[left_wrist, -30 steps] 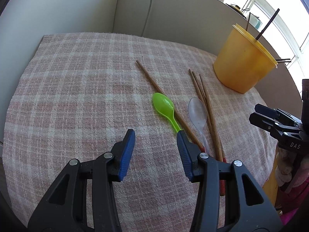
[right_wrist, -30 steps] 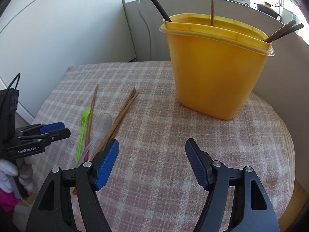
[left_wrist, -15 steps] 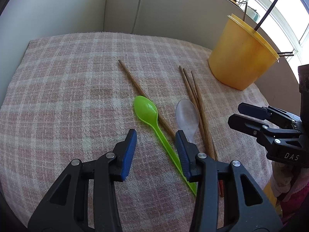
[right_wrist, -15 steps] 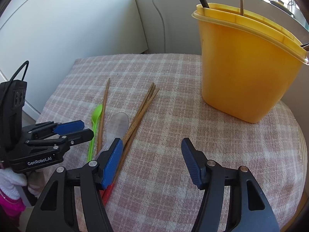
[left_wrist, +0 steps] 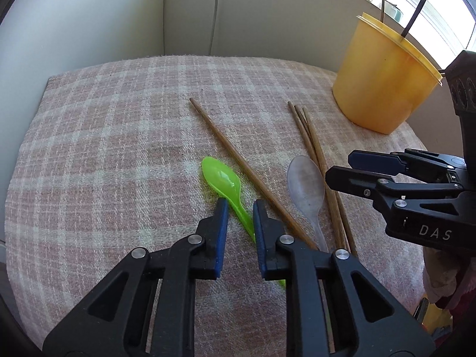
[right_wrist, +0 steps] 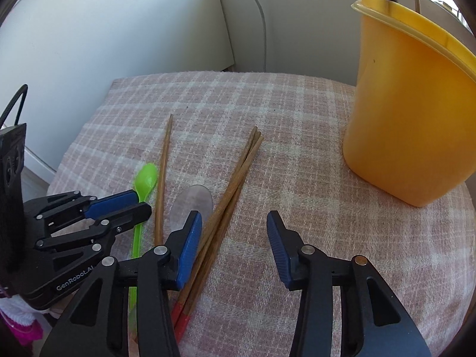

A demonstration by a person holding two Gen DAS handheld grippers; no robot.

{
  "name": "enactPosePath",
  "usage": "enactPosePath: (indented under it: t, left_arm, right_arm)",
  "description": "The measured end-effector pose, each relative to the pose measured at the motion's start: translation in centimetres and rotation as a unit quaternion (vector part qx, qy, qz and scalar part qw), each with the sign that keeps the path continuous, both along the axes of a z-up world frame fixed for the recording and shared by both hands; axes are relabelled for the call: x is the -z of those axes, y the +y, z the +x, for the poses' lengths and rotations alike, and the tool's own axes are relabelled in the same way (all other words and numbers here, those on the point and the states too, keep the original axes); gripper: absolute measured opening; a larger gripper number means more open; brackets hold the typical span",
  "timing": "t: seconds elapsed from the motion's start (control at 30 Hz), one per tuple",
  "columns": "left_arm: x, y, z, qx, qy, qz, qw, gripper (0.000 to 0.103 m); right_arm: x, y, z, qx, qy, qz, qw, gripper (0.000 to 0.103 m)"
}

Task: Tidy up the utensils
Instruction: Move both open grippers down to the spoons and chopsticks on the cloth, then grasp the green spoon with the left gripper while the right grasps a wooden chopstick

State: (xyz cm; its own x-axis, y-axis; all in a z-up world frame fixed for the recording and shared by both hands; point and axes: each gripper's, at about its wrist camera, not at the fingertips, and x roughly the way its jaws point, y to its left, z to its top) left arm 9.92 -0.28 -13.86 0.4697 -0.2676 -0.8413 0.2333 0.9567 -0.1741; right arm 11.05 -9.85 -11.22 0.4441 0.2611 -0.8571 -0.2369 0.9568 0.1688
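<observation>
A green plastic spoon (left_wrist: 221, 178) (right_wrist: 145, 178) lies on the checked cloth. Its handle runs between the pads of my left gripper (left_wrist: 241, 211) (right_wrist: 139, 202). The jaws are closing, with a sliver of cloth still showing beside the handle. A clear spoon (left_wrist: 306, 178) (right_wrist: 193, 202) lies to its right, past a single wooden chopstick (left_wrist: 238, 160) (right_wrist: 163, 160). My right gripper (right_wrist: 235, 232) (left_wrist: 340, 165) is open and closing over a bundle of three red-tipped chopsticks (right_wrist: 238, 175) (left_wrist: 312, 136), which lies close to its left pad.
A tall yellow tub (left_wrist: 383, 89) (right_wrist: 410, 119) at the far right of the cloth holds a few dark sticks. The pink checked cloth (left_wrist: 104, 148) covers a round table against pale wall panels. A white cable hangs down the wall behind.
My left gripper slid forward onto the green spoon's handle and its jaws narrowed sharply. My right gripper sank and shifted left over the chopstick bundle, its jaws also narrowing.
</observation>
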Motion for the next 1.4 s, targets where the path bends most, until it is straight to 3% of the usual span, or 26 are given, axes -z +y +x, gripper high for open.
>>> enactPosePath:
  t: [0.1, 0.4, 0.5, 0.73, 1.13, 1.4]
  left_arm:
    - [-0.3, 1.2, -0.3, 0.002, 0.000, -0.002, 1.0000, 0.014]
    - [-1.0, 3.6, -1.1, 0.007, -0.001, -0.003, 1.0000, 0.010]
    - [-1.2, 4.3, -1.5, 0.007, -0.001, -0.005, 1.0000, 0.009]
    - [-1.5, 5.3, -2.4, 0.004, 0.000, -0.009, 0.9999, 0.008]
    - [-2.6, 5.7, -2.8, 0.010, 0.010, 0.004, 0.9999, 0.008]
    - [-4.0, 6.8, -2.5, -0.009, 0.007, -0.022, 0.9997, 0.004]
  right_arm:
    - [0.3, 0.5, 0.5, -0.002, 0.002, -0.007, 1.000, 0.043]
    - [1.3, 0.7, 2.0, -0.003, 0.023, -0.010, 1.000, 0.028]
    - [1.3, 0.7, 2.4, -0.004, 0.028, -0.007, 1.000, 0.017]
    - [0.8, 0.3, 2.2, -0.003, 0.026, -0.005, 1.000, 0.006]
    - [0.7, -0.6, 2.5, -0.009, 0.040, -0.022, 0.999, 0.005]
    - [0.3, -1.8, 2.4, 0.004, 0.044, 0.002, 0.999, 0.005]
